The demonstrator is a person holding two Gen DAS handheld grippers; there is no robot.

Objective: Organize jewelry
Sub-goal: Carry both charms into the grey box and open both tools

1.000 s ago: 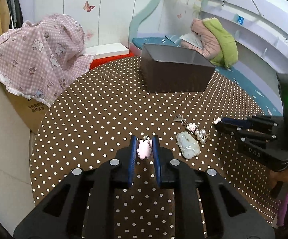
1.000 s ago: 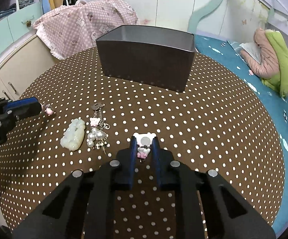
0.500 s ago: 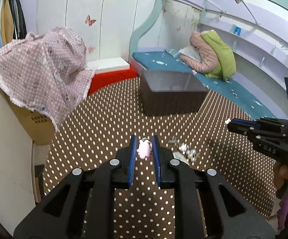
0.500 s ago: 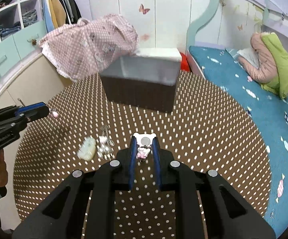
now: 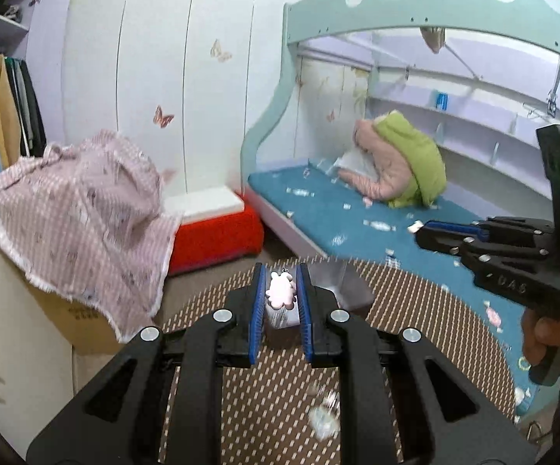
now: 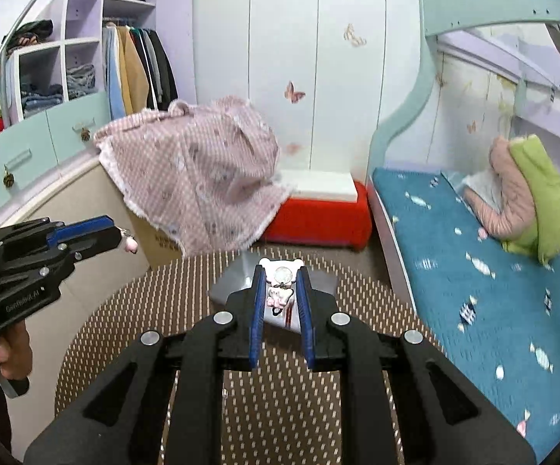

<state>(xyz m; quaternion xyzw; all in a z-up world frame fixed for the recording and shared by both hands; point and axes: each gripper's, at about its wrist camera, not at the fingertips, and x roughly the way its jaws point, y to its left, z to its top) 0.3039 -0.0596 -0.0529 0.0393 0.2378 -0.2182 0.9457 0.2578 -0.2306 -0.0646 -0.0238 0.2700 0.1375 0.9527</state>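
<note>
My left gripper [image 5: 280, 277] is shut on a small pink charm [image 5: 280, 290], held high above the brown polka-dot table [image 5: 415, 302]. In the right wrist view, my right gripper [image 6: 280, 271] is shut on a white bear-shaped charm [image 6: 282, 277] with a small pink piece hanging from it. The dark storage box [image 5: 347, 286] sits on the table, mostly hidden behind the fingers in both views. Each gripper shows in the other's view: the right gripper [image 5: 421, 228] at the right, the left gripper [image 6: 115, 232] at the left with its pink charm [image 6: 129, 246]. Blurred jewelry [image 5: 322, 414] lies on the table.
A pink checked cloth [image 6: 194, 178] drapes over a cardboard box [image 5: 67, 317] left of the table. Behind the table stand a red stool [image 6: 318, 213] with a white top and a bed with a blue cover [image 6: 473, 263]. A person's hand [image 5: 547, 333] grips the right handle.
Both grippers have risen well above the table with their charms still held. The table, box and remaining jewelry have dropped low in both views.
</note>
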